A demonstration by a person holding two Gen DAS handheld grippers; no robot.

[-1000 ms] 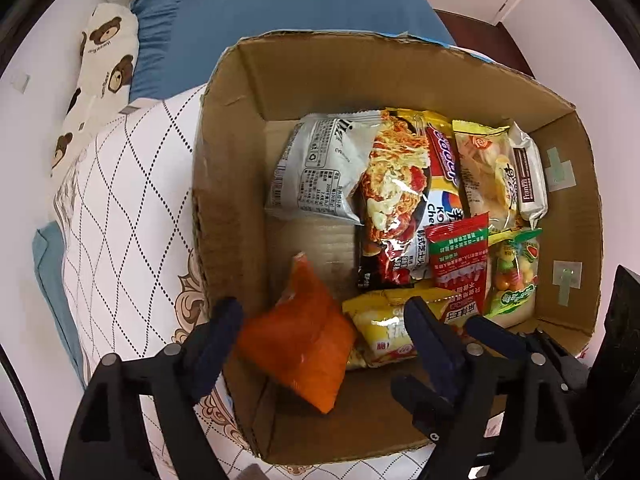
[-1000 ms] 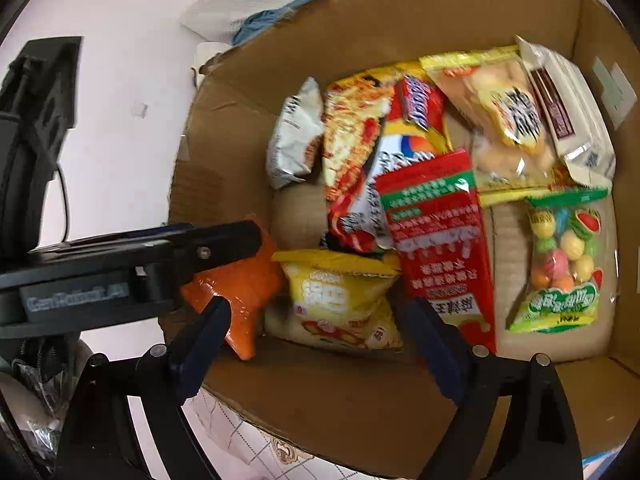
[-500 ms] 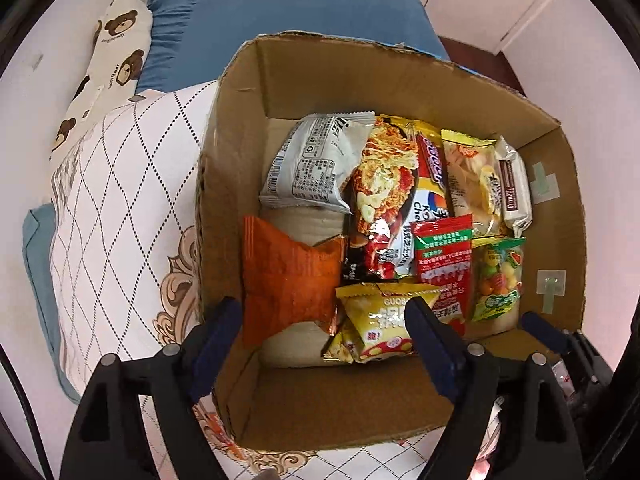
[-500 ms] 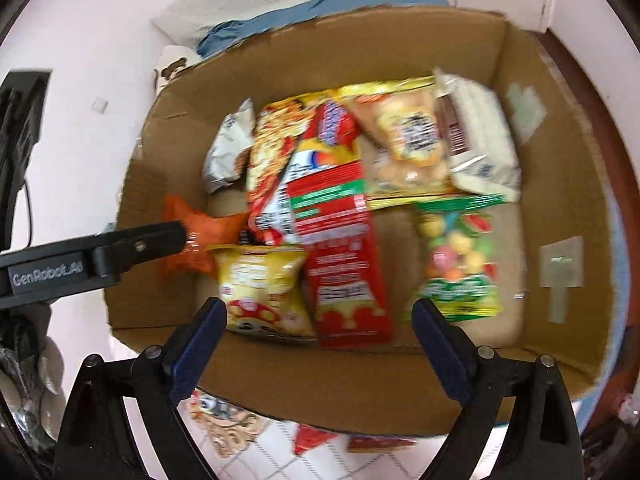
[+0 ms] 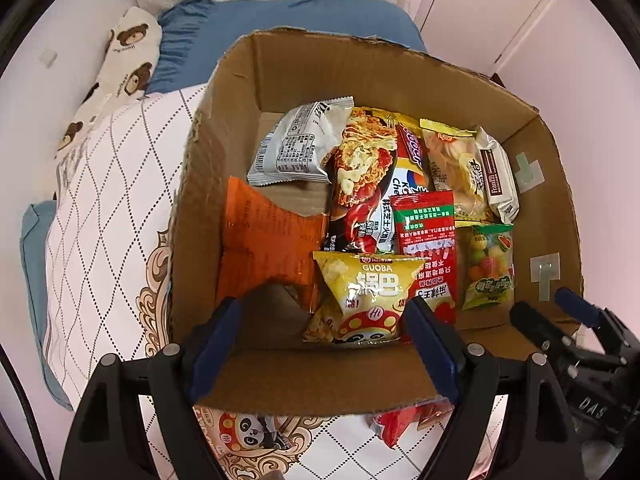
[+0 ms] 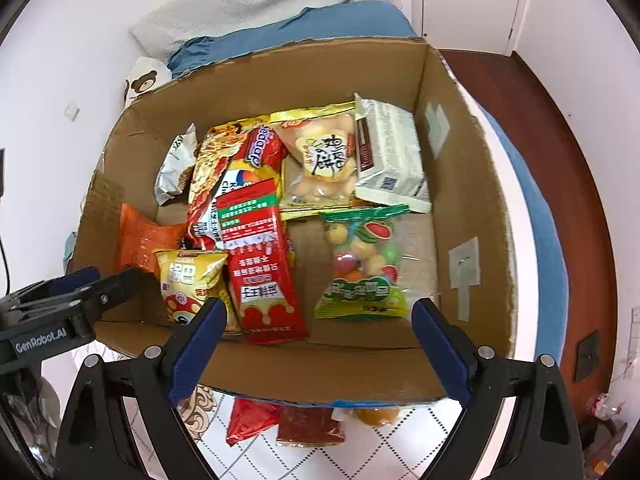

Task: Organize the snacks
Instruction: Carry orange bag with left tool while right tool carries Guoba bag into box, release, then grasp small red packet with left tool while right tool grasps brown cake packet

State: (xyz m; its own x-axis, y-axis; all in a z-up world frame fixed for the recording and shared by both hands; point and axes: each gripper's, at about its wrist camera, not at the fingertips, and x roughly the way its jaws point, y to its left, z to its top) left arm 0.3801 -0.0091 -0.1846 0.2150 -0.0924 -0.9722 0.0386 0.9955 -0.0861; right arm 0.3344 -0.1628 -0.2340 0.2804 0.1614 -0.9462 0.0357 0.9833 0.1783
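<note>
Nearest to us, our left tongs are released, with the blue pads wide apart and nothing between them, above the near wall of the brown cardboard box. Our right tongs are released in the same way, also empty, over the same near wall. In the right wrist view the left tongs come in from the left side as a dark arm.

On the bed, just in front of the box, we see a white quilted cover with a diamond pattern. Some packets lie there outside the box: a red triangular packet, a dark red flat packet and a small orange round thing.

Inside the box, by the near wall, stands the yellow puffed GUOBA snack bag. Touching it on the left is the orange crinkled foil bag, which leans on the left wall. To the right lie the long red and green sachet and the clear bag of coloured fruit candies.

Further in are the noodle packet with red and black print, the grey-white foil packet, the yellow bag of pale puffs and the white wrapped biscuit pack.

Behind the box are a blue pillow and a bear-print cloth.
</note>
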